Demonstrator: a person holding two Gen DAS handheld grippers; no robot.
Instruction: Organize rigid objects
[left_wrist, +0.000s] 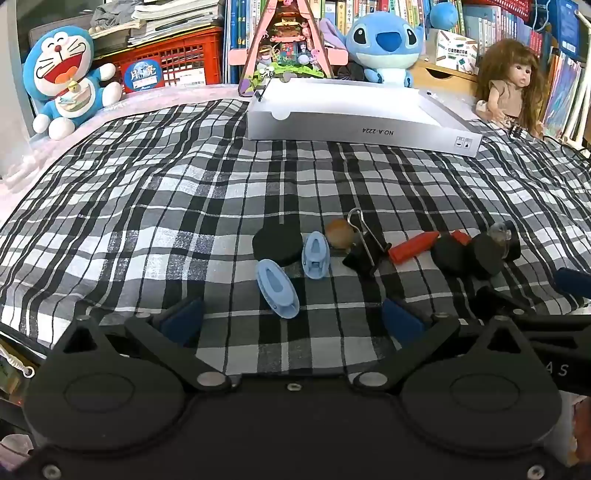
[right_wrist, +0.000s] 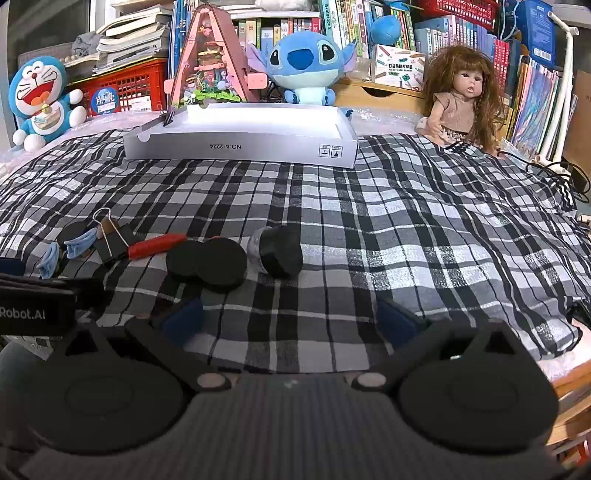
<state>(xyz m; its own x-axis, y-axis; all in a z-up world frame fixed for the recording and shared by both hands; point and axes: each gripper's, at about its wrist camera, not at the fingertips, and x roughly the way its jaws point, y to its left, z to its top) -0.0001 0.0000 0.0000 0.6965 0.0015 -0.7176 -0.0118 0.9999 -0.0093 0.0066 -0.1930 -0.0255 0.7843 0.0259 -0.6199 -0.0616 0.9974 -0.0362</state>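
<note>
Small items lie in a row on the plaid cloth (left_wrist: 147, 221): two light blue doll shoes (left_wrist: 277, 288) (left_wrist: 316, 254), a black disc (left_wrist: 277, 245), a brown ball (left_wrist: 340, 232), a black binder clip (left_wrist: 365, 251), a red crayon-shaped piece (left_wrist: 413, 246) and more black discs (left_wrist: 484, 254). My left gripper (left_wrist: 291, 317) is open just short of the nearer shoe. In the right wrist view, two black discs (right_wrist: 207, 262) and a black cap on a silvery part (right_wrist: 279, 251) lie ahead of my open right gripper (right_wrist: 291, 317). Nothing is held.
A shallow white box (left_wrist: 354, 122) (right_wrist: 240, 144) sits open at the far side of the cloth. Behind it stand a Doraemon plush (left_wrist: 66, 81), a Stitch plush (right_wrist: 303, 70), a doll (right_wrist: 461, 103), a red crate (left_wrist: 173, 62) and bookshelves. The left gripper's body (right_wrist: 40, 306) shows at left.
</note>
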